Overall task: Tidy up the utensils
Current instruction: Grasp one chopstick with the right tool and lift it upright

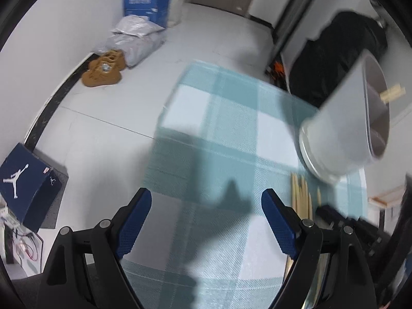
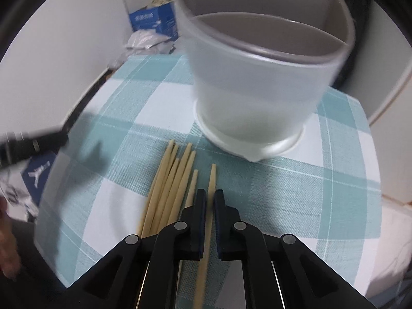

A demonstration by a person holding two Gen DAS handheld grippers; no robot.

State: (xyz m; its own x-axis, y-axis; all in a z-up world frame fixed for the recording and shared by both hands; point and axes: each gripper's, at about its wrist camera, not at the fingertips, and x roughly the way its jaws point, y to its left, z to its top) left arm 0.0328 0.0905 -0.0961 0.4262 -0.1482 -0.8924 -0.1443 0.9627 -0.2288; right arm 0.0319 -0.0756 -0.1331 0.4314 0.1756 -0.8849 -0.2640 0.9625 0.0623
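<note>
The right gripper [image 2: 210,200] is clamped on one chopstick [image 2: 211,177], which lies apart from the bundle [image 2: 170,188] fanned just to its left on the cloth [image 2: 322,193]. The step in hand looks like picking up that stick. Next it must be lifted, tipped upright and dropped into the holder [image 2: 260,82] standing beyond, where one stick [image 1: 392,93] already sits. The left gripper [image 1: 206,221] hovers with fingers apart, holding nothing.
</note>
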